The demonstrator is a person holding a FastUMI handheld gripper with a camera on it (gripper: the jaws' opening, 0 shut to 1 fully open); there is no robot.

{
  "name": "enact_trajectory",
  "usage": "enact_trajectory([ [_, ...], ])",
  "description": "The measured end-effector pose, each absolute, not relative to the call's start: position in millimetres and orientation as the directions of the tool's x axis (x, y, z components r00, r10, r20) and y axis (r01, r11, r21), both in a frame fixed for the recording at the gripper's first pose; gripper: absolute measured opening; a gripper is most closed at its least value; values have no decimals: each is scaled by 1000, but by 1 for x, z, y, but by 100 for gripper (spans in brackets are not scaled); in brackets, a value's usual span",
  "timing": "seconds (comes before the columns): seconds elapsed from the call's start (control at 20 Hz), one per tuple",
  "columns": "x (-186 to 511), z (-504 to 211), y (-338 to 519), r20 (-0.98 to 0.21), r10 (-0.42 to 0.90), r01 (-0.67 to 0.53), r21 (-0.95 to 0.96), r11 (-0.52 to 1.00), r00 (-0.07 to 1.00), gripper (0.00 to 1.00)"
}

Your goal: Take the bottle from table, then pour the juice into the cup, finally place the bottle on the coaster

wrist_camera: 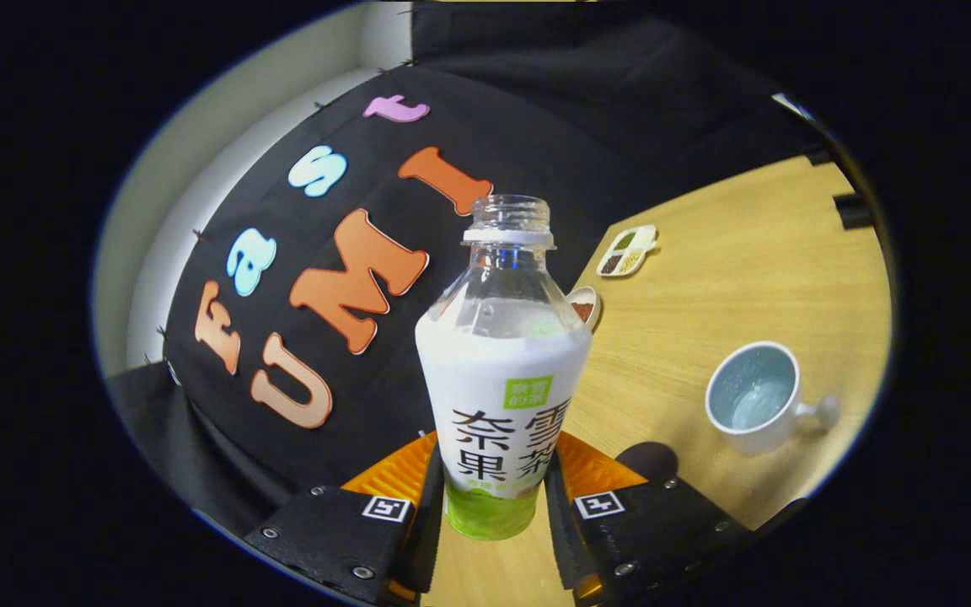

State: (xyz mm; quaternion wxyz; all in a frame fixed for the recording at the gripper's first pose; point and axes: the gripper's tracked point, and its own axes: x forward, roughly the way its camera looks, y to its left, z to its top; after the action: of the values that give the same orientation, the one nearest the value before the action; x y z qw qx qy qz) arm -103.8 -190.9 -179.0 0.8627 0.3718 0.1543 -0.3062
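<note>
Two fingers (pixel 418 497) clamping bottle (pixel 502 396), wooden table (pixel 747 278), cup (pixel 753 396)

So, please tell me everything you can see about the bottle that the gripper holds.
The bottle is clear plastic with a white label wrap and a green band at its foot. Its cap is off, so the threaded neck is open. The upper part looks clear; the wrap hides how much liquid is inside. It stands upright between the fingers of the gripper, both pressing its lower sides. The view is tilted, so the wooden table slopes; the cup lies apart, beyond the fingers.
</note>
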Motion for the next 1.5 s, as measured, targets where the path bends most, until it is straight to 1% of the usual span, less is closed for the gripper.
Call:
enact_trajectory([
  [0.1, -110, -182, -200, -517, -453, 675, 411, 613, 726, 56],
  [0.25, -111, -186, -206, -535, -508, 685, 200, 700, 675, 56],
  [0.45, -108, -199, -199, -554, -523, 620, -17, 785, 647, 57],
  [0.65, -102, -224, -203, -549, -570, 570, -195, 798, 611, 58],
  [0.85, -96, -251, -203, -561, -574, 538, -252, 805, 597, 58],
  [0.9, -94, -257, -204, -563, -575, 531, -263, 806, 593, 60],
  [1.05, -94, -273, -209, -572, -591, 508, -322, 799, 568, 60],
  [1.1, -94, -278, -210, -577, -594, 503, -333, 798, 561, 61],
  [1.35, -90, -297, -209, -592, -585, 497, -328, 803, 555, 63],
  [1.5, -92, -300, -209, -582, -594, 506, -330, 797, 556, 65],
])
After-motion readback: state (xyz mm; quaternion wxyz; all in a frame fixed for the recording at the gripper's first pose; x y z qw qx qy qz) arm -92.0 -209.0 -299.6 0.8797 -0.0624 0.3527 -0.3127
